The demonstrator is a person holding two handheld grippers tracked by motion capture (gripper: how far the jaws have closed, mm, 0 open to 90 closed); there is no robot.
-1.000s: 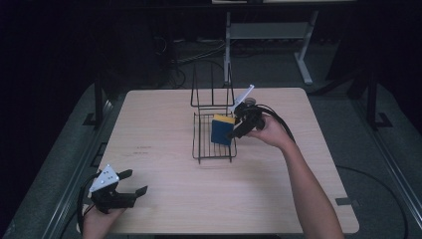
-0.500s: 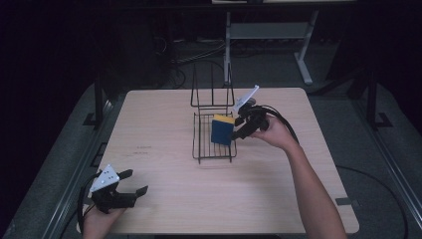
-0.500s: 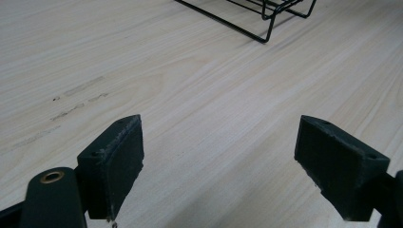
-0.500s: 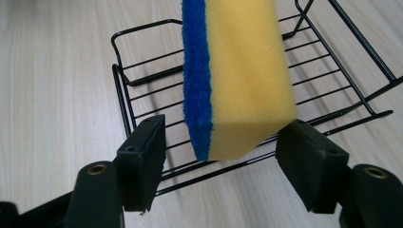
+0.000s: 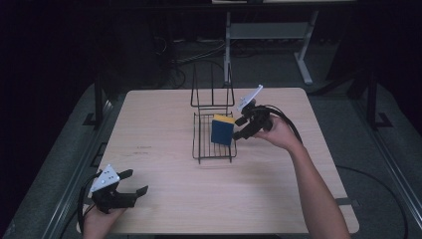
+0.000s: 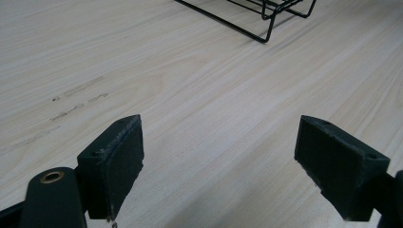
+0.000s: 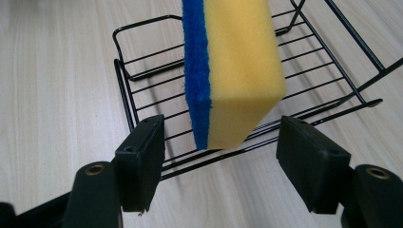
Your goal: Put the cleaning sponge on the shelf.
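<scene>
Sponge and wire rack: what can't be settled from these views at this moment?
- Sponge: its top is cut off by the upper edge of the right gripper view; the high view is too small to show how it rests in the wire rack.
- Right gripper: the jaws have just been opening, with the sponge between the pads and clear of them.
- Rack's upright back, high view: thin wires merge into the dark floor.

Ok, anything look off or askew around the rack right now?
Only the sponge: it stands tilted on edge in the wire rack, not flat, blue scrub side on the left in the right gripper view. The right gripper has just been opening, pads apart from the sponge. The left gripper is open over bare table.
</scene>
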